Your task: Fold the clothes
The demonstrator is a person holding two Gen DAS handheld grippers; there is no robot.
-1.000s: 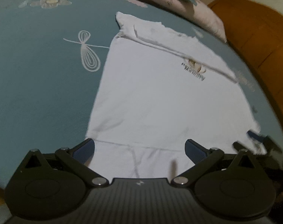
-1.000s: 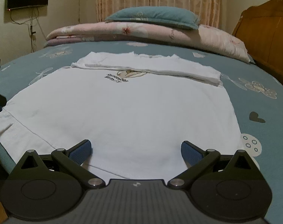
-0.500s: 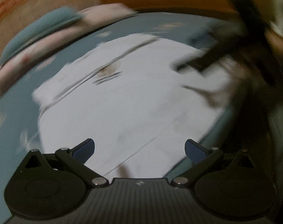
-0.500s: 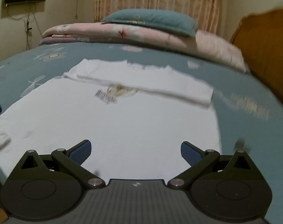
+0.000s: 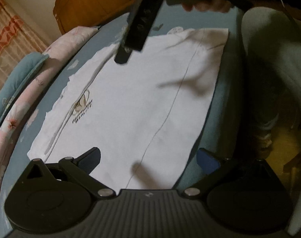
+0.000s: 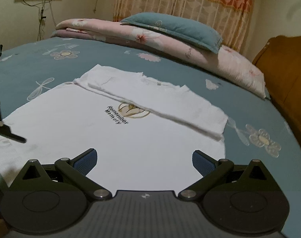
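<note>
I saw the white cotton T-shirt with the printed motif [image 6: 114, 138] lying flat on the teal flower-patterned bed sheet [image 6: 91, 59], its lower hem along the near edge of the bed and its top part folded down as a band [image 6: 160, 103] across the chest, just above the lettering. My left gripper [image 5: 148, 158] hovered over the hem at one near corner of the shirt, jaws spread wide and grasping nothing. My right gripper [image 6: 144, 158] hung above the hem towards the other side, jaws likewise released and empty. A rolled pink floral quilt [image 6: 150, 37] lay along the far edge of the bed, with a teal pillow [image 6: 174, 27] resting on top of it
</note>
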